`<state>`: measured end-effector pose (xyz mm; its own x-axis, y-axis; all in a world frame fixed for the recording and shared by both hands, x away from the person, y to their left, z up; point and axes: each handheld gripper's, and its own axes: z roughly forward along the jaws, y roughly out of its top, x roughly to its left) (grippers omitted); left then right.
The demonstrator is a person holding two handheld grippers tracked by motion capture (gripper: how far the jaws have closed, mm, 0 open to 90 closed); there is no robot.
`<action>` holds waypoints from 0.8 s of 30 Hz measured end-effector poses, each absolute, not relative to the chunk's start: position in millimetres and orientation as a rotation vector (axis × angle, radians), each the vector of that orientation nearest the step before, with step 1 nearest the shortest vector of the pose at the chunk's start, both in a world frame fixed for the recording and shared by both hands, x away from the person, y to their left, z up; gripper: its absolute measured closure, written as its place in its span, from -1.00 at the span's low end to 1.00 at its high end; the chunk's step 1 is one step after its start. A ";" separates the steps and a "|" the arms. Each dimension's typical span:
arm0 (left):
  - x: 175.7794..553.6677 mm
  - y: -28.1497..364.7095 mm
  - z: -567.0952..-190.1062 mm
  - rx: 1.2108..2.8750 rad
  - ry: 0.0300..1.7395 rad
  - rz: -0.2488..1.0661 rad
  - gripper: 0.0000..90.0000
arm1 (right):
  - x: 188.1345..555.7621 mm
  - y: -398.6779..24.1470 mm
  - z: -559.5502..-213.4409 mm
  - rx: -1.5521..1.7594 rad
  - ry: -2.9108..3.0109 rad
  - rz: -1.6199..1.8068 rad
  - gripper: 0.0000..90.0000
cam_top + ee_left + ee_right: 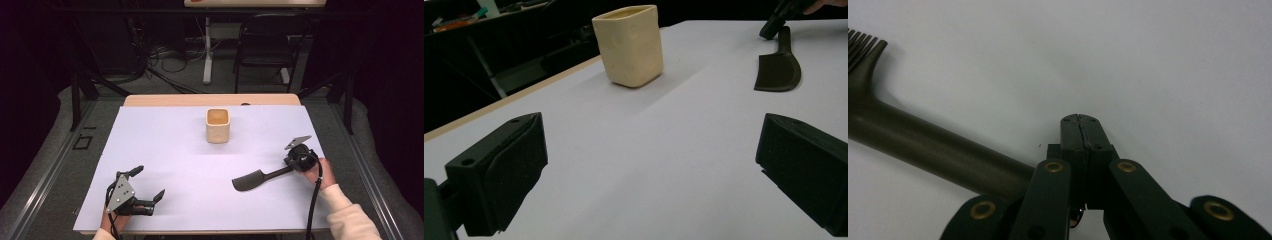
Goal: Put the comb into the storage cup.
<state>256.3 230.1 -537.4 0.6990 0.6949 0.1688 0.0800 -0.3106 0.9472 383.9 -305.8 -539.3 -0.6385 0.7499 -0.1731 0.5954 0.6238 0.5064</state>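
So the right gripper [295,161] is over at the right side of the table with its jaws pinched completely together, and in the right gripper view the pads [1081,131] meet with nothing between them. The spatula [260,177] handle runs in beside and under the linkage, not between the pads, so I'd say it isn't actually gripped, just touched or nudged. It lies flat on the white sheet [165,145], blade toward the middle, well apart from the cream cup [218,125] standing upright farther back. Left gripper [145,186] rests near the front left corner, jaws wide apart, holding nothing. The risk, I think: lift now and the spatula stays put or skids off sideways, since the closed tips would only shove the round handle. The high view makes it look like a solid hold; only the right gripper view gives that away. The left gripper view shows the cup's dimpled side and the blade's [778,72] curve.
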 end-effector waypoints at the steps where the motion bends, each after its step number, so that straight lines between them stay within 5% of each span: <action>1: 256.3 230.1 -537.4 1.805 0.613 0.695 -0.99 | 383.1 -305.6 -539.0 1.078 2.482 0.579 1.00; 24: 256.5 229.8 -537.1 1.805 0.613 0.697 -1.00 | 372.3 -306.5 -537.3 1.101 2.509 0.562 1.00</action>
